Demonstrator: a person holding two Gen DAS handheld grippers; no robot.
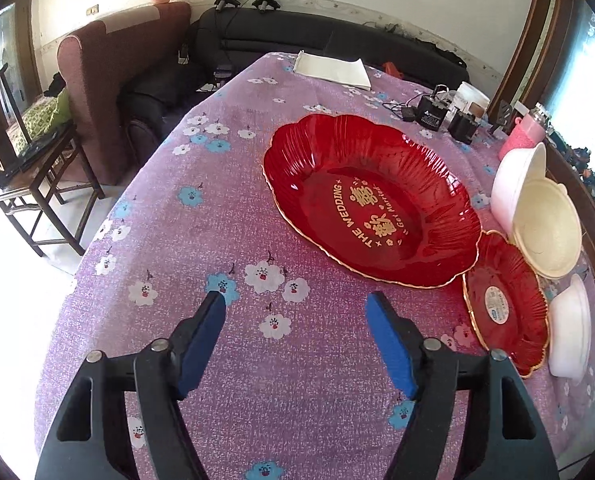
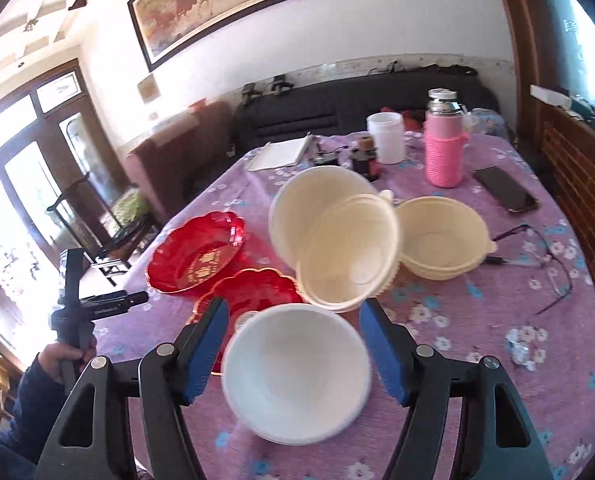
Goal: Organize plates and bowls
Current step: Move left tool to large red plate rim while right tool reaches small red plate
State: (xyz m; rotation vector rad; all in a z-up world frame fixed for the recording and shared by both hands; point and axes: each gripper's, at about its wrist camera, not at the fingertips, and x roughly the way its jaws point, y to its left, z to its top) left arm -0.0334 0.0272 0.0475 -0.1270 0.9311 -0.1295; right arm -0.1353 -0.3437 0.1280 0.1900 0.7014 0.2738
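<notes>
On purple floral tablecloth (image 1: 217, 208): large red plate (image 1: 371, 200) centre, small red plate (image 1: 505, 304) just beside it, white bowl (image 2: 295, 372) nearest, cream bowls (image 2: 349, 244) tilted one inside another, further cream bowl (image 2: 441, 240) upright. Left gripper (image 1: 295, 300) — jaws apart, empty, above bare cloth. Right gripper (image 2: 293, 308) — jaws apart, nothing gripped, over white bowl. Risks: tilted cream pair likely to topple if nudged; glossy plate rim may slip from pads; glasses (image 2: 545, 264) and phone (image 2: 505, 189) close to bowls.
</notes>
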